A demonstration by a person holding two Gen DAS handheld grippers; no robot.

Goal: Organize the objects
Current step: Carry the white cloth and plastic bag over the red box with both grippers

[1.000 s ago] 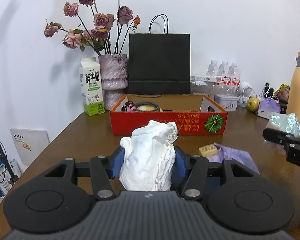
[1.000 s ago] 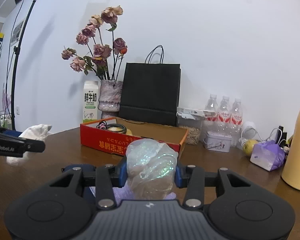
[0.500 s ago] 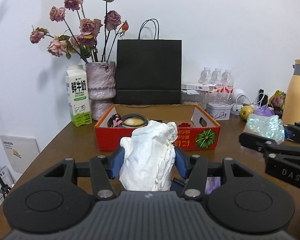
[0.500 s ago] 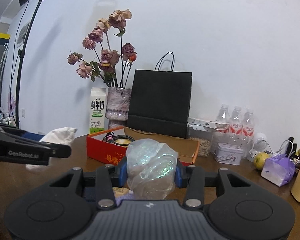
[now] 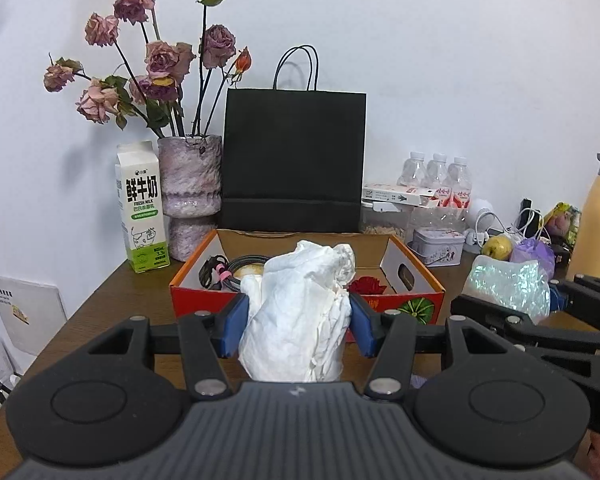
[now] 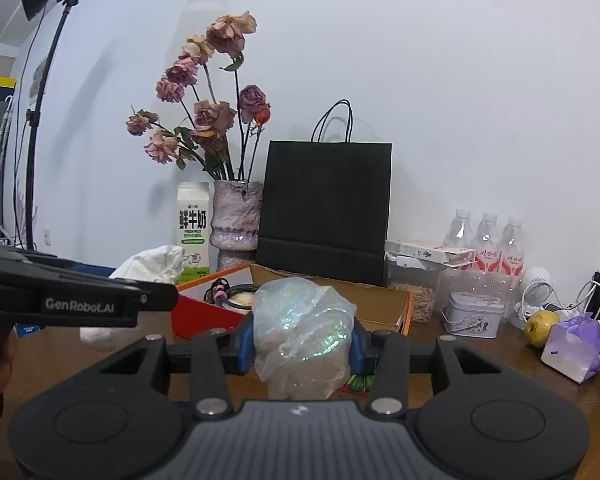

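Observation:
My left gripper (image 5: 296,326) is shut on a crumpled white tissue wad (image 5: 300,316), held above the table just in front of the red cardboard box (image 5: 260,304). My right gripper (image 6: 302,344) is shut on a crumpled iridescent plastic wrapper (image 6: 302,332), also near the box (image 6: 204,312). In the left wrist view the right gripper's fingers (image 5: 540,320) and the wrapper (image 5: 508,286) show at the right. In the right wrist view the left gripper's finger (image 6: 80,300) and the tissue (image 6: 156,262) show at the left. The box holds a coiled cable (image 5: 228,270), a round tin and a red item (image 5: 366,284).
Behind the box stand a milk carton (image 5: 142,208), a vase of dried roses (image 5: 190,188) and a black paper bag (image 5: 294,160). Water bottles (image 5: 436,178), a small tin (image 5: 438,246), a pear (image 5: 496,246), a purple bag (image 6: 576,346) and a yellow flask (image 5: 598,208) crowd the right.
Both grippers have risen and come nearer the red box, each still holding its load; the box interior now shows more fully, and the two grippers appear closer together.

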